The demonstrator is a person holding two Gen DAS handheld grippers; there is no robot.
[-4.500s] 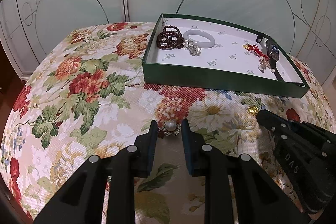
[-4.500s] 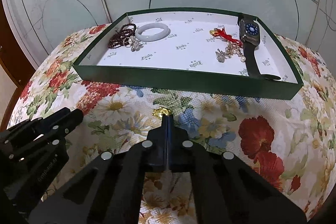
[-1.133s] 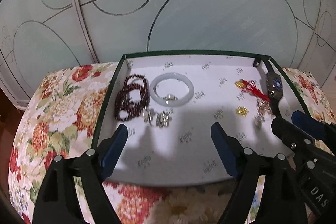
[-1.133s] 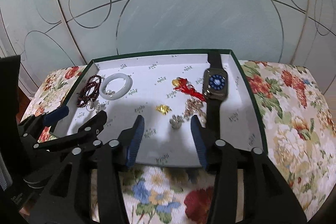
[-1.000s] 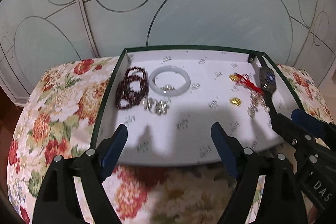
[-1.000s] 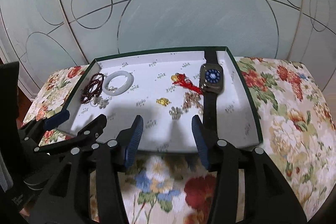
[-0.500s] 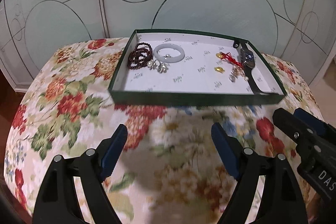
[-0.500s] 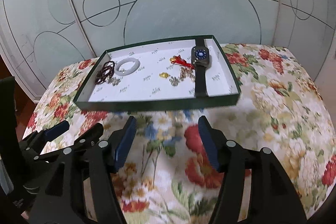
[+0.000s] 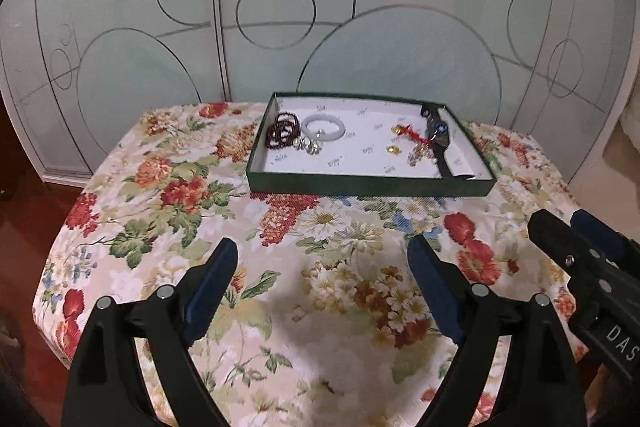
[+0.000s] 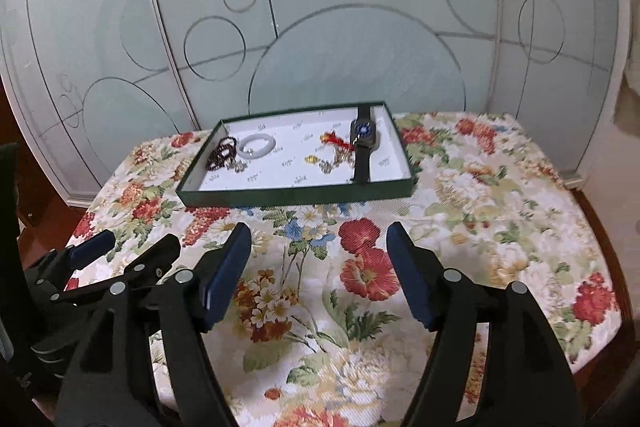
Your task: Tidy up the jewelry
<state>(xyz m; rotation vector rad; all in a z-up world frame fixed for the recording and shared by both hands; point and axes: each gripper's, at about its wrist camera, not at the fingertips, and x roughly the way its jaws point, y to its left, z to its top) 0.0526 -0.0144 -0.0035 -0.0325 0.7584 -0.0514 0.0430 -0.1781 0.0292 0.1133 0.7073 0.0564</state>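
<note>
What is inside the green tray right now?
The green tray holds a dark bead bracelet, white bangle, watch and small charms. Whatever lies under them is covered.

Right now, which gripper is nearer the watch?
Right gripper, though both are well short of the tray. The watch lies at the tray's right end; left gripper faces the left.

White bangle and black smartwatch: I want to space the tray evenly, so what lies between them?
In the left wrist view, between white bangle and black smartwatch: printed tray floor, a red-corded gold charm, a small gold piece.
</note>
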